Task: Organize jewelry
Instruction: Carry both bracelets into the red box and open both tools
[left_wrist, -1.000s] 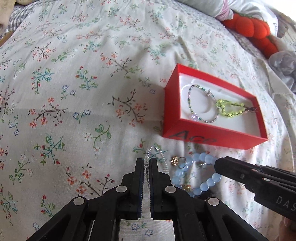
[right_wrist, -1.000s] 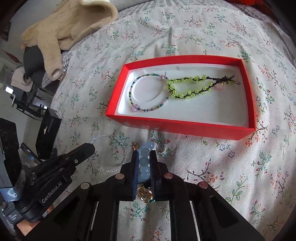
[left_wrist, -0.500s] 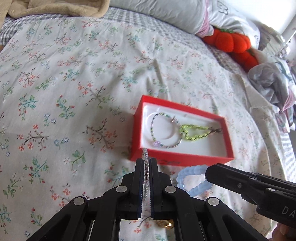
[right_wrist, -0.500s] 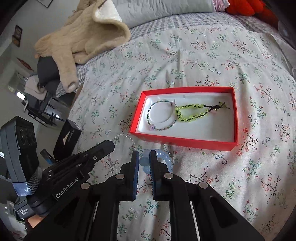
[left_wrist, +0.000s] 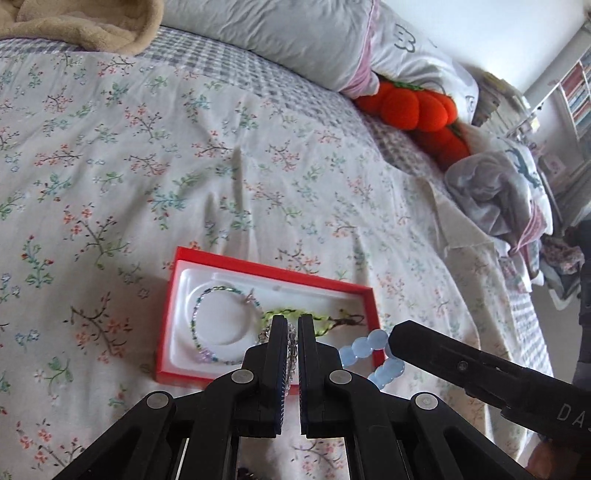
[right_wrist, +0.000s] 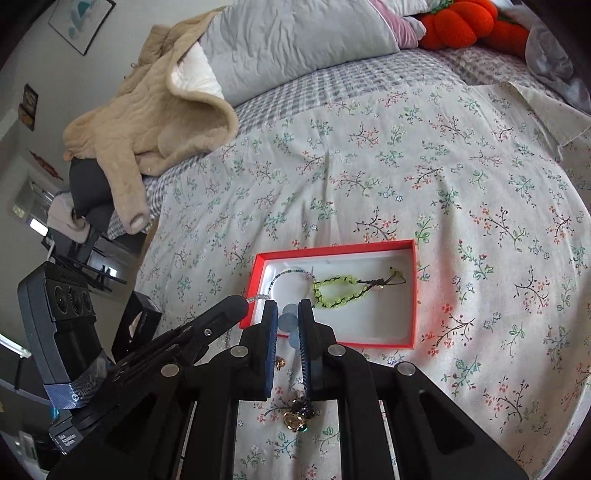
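Observation:
A red box (left_wrist: 168, 325) with a white tray lies on the floral bedspread; it also shows in the right wrist view (right_wrist: 413, 291). Inside lie a thin multicoloured bead bracelet (left_wrist: 199, 317) and a lime green bead bracelet (right_wrist: 334, 290). My left gripper (left_wrist: 292, 325) is shut on a clear bead bracelet (left_wrist: 291, 350), held above the box's near edge. My right gripper (right_wrist: 287, 306) is shut on a pale blue bead bracelet (left_wrist: 373, 349), which hangs over the box's near side; its gold charms (right_wrist: 297, 417) dangle below.
A beige jacket (right_wrist: 147, 110) and a grey pillow (right_wrist: 295, 40) lie at the head of the bed. An orange plush pumpkin (left_wrist: 417, 107) sits far right beside crumpled grey clothes (left_wrist: 495, 195). The bed edge drops off at the left in the right wrist view.
Both grippers have risen from the bedspread with their bracelets and moved toward the box. The clear and blue bracelets no longer lie on the fabric.

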